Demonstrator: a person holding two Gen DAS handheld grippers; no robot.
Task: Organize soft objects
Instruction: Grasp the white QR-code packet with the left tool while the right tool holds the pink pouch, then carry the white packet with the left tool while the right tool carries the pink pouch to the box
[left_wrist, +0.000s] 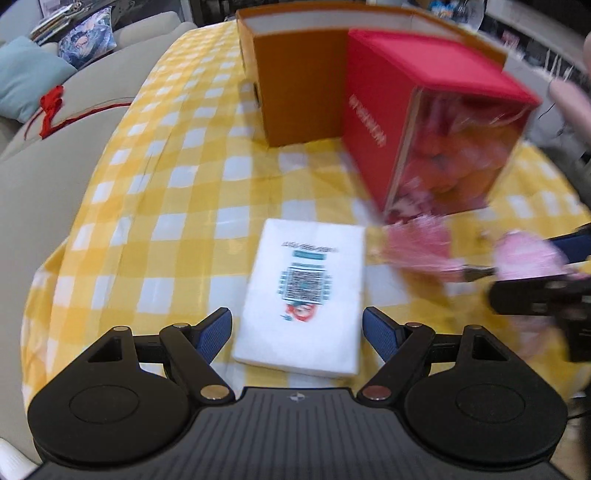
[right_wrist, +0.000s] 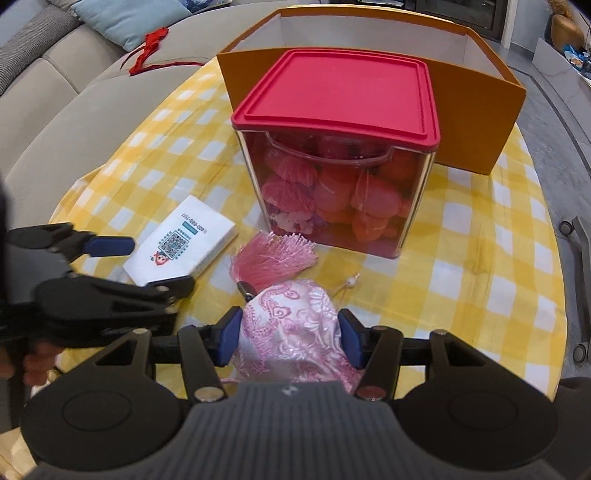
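A pink embroidered sachet (right_wrist: 295, 328) with a pink tassel (right_wrist: 273, 254) hangs just above the yellow-check tablecloth. My right gripper (right_wrist: 290, 332) is shut on it, both blue pads pressing its sides. The same sachet (left_wrist: 524, 254) shows blurred at the right of the left wrist view. A white tissue pack (left_wrist: 306, 280) lies flat on the cloth. My left gripper (left_wrist: 299, 328) is open and straddles the pack's near end, its pads clear of the sides. Behind stands a clear box with a red lid (right_wrist: 340, 99), filled with pink and red soft things.
An open orange cardboard box (right_wrist: 476, 110) stands behind the red-lidded box. A small white bead on a cord (right_wrist: 351, 283) lies on the cloth. A grey sofa (right_wrist: 55, 92) with a red ribbon (right_wrist: 147, 48) borders the table on the left.
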